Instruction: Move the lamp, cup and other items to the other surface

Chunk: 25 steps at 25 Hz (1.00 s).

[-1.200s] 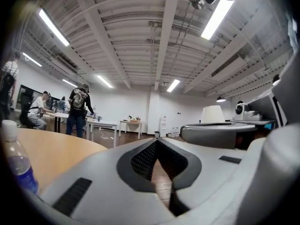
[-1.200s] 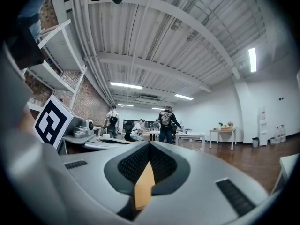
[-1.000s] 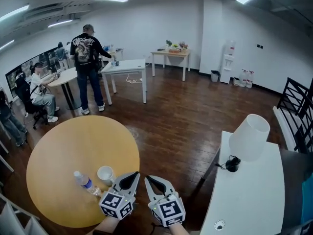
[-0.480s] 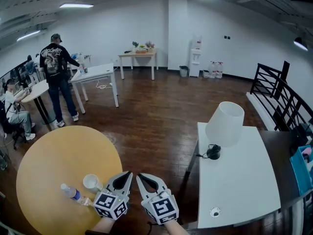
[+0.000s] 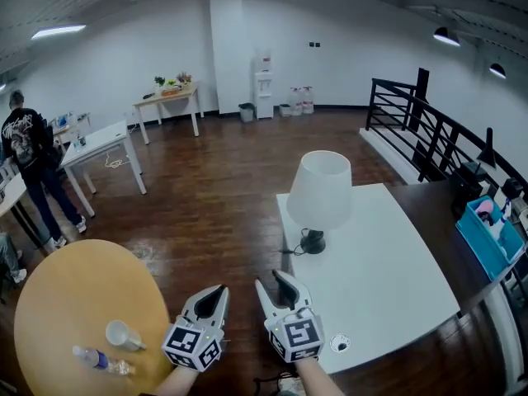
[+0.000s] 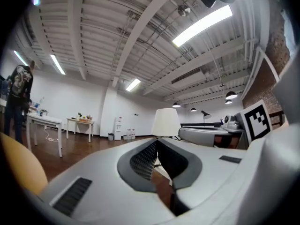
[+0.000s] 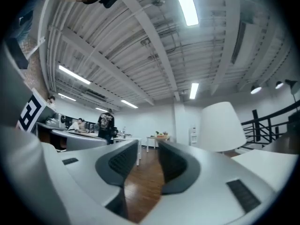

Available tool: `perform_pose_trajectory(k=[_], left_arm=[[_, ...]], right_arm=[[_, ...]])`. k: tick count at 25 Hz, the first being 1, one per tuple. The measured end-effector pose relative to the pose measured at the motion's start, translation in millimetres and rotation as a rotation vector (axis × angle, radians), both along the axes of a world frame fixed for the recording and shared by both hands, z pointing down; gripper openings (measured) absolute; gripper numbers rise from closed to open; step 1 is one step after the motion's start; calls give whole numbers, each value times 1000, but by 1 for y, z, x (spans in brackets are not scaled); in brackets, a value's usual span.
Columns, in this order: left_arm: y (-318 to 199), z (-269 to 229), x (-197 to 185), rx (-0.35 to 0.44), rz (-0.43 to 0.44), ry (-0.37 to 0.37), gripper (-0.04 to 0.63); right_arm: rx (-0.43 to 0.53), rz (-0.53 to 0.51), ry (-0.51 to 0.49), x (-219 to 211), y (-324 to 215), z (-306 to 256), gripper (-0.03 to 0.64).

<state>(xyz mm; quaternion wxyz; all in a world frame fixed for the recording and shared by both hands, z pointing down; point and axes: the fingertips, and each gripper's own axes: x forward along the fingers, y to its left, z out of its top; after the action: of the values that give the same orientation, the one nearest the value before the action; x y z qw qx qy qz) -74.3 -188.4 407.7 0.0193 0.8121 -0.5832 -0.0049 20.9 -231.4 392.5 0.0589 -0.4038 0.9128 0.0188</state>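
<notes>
Right gripper view, R gripper [image 7: 147,148] jaws opening, empty, L gripper [image 6: 156,143] jaws clenched, empty

- No words, brands or numbers are legible.
- Cubes [image 5: 192,345] on the left hand-held gripper [image 5: 219,290] and right hand-held gripper [image 5: 275,280] carry only black-and-white square markers.

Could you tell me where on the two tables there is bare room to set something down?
The white table is bare right of the lamp and to its near edge, apart from a small hole there; only its left side, by the lamp, is taken. The round table is free beyond the cup and bottle at its near edge.
</notes>
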Motion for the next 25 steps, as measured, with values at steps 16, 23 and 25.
perform_pose_trajectory(k=[16,23,25], left_arm=[[-203,49,151,-18,121,-32,55],[-227,79,133,-71,80,-28,55],[-236,83,129,-83,67,-28,55]], right_arm=[[-141,130,77,129,-208,107,215],[-163,156,46,131,-269,124,295],[-140,137,48,123,-282,119,296]])
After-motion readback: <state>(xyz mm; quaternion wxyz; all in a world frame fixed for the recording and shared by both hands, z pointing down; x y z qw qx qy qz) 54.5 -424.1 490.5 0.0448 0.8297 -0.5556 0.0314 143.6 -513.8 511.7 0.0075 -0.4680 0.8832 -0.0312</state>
